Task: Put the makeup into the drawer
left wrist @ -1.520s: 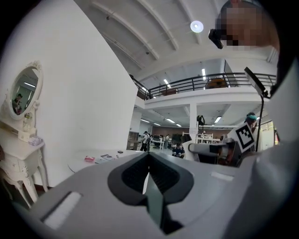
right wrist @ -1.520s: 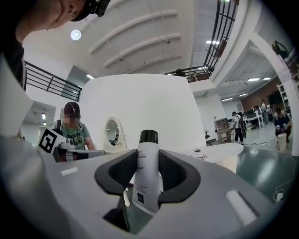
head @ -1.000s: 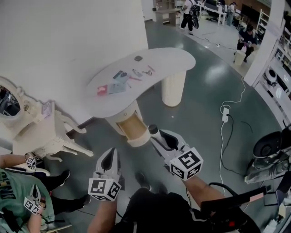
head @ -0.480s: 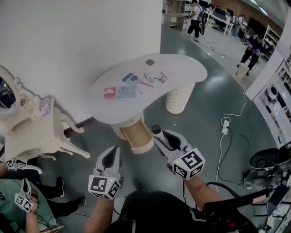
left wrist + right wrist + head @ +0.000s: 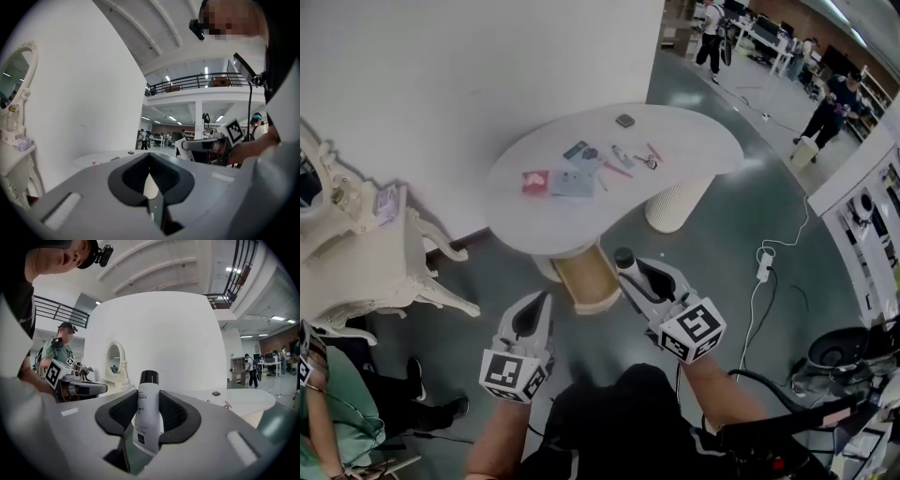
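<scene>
Pinching a white bottle (image 5: 146, 420) with a black cap, the jaws of the right gripper (image 5: 147, 411) stand spread to the width of its body, one pad on each side. In the head view the right gripper (image 5: 630, 272) is to the right of the open drawer (image 5: 586, 274), and the cap of the bottle (image 5: 624, 258) shows just beside the drawer's near right corner. The drawer is pulled out toward the person from under the near edge of the white worktop (image 5: 539, 225); its inside is wood-coloured. The left gripper (image 5: 536, 309) is at the near left of the drawer, apart from it. In its own view the left gripper (image 5: 150, 161) has its jaws pressed together at the tips, holding nothing. More makeup pieces (image 5: 591, 164) lie on the middle of the worktop: a red one (image 5: 535, 181) at the left, a pale blue one beside it, some small ones, and a dark square one (image 5: 625, 120) farthest. A ribbed leg (image 5: 675, 202) carries the right end. At the far left stands a white dressing table (image 5: 366, 272), and a person in green (image 5: 333, 422) is at the near left.
</scene>
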